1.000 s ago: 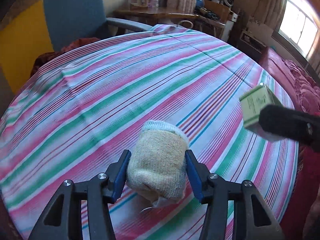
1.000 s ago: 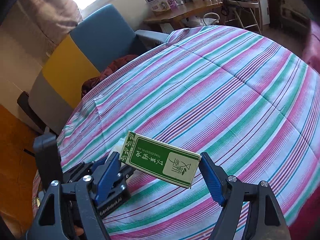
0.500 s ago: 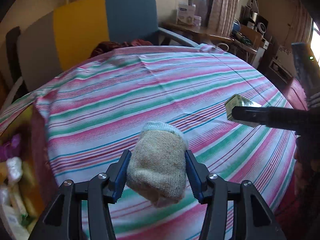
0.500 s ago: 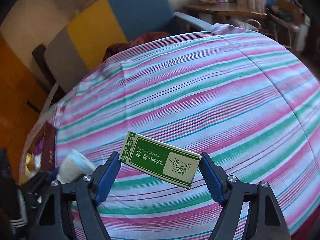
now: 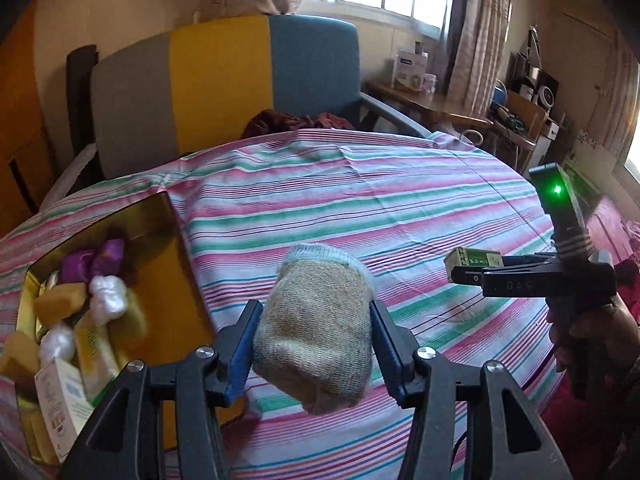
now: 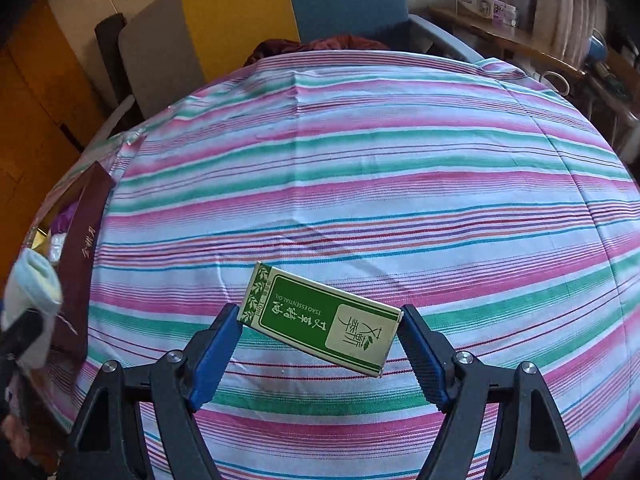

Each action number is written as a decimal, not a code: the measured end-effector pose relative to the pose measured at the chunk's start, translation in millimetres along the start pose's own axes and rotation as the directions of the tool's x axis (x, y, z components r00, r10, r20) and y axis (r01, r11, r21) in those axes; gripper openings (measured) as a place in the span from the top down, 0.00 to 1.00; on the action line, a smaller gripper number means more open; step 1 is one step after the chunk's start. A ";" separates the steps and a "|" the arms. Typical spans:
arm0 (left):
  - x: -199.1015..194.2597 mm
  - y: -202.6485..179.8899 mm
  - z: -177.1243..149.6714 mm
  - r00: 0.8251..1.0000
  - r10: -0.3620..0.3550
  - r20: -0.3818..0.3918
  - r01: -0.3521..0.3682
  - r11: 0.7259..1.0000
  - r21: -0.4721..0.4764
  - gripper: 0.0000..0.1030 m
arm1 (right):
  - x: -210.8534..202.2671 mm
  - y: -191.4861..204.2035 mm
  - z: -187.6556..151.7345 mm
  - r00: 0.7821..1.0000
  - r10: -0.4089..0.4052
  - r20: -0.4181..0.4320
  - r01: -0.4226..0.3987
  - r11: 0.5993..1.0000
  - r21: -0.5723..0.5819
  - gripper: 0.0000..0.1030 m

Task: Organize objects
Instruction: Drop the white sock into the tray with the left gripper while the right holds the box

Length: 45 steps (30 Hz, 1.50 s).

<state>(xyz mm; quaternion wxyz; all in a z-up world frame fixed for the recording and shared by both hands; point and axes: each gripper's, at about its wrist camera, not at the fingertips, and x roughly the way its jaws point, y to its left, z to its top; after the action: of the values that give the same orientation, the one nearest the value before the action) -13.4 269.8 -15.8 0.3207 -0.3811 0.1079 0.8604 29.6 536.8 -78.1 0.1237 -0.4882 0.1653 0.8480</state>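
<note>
Mid-carry: my left claw clamps the rolled sock, my right claw pinches the green box, gold tin sits left of both, so next swing over, release.

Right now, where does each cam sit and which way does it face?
Left wrist: on the left gripper, facing the striped table and chair; holds a rolled sock; gold tin left, right gripper at right.
Right wrist: on the right gripper, same heading; holds a green box.
Shared: table, sock, tin.
</note>
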 end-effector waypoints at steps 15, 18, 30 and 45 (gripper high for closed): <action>-33.4 95.0 -32.1 0.999 0.050 0.006 -0.048 0.980 -0.192 0.48 | 19.4 8.6 -4.8 0.996 -0.064 -0.057 0.061 0.997 -0.052 0.23; -47.2 132.6 -41.6 0.999 0.053 0.008 -0.048 0.959 -0.280 0.48 | 19.3 8.9 -5.1 0.996 -0.068 -0.056 0.065 0.997 -0.051 0.23; -30.1 165.1 -70.9 0.993 0.092 -0.075 -0.111 0.942 -0.316 0.47 | 24.2 14.9 -4.6 0.994 -0.089 -0.066 0.084 0.993 -0.088 0.24; -36.6 165.7 -71.6 0.989 0.132 -0.064 -0.145 0.942 -0.303 0.45 | 16.8 17.8 -2.3 0.996 -0.091 -0.023 0.089 0.992 -0.088 0.24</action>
<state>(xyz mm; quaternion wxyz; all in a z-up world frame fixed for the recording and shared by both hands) -58.0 94.0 -48.1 0.1939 -0.4359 0.0063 0.8788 16.6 520.4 -90.9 0.1382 -0.5114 0.1076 0.8413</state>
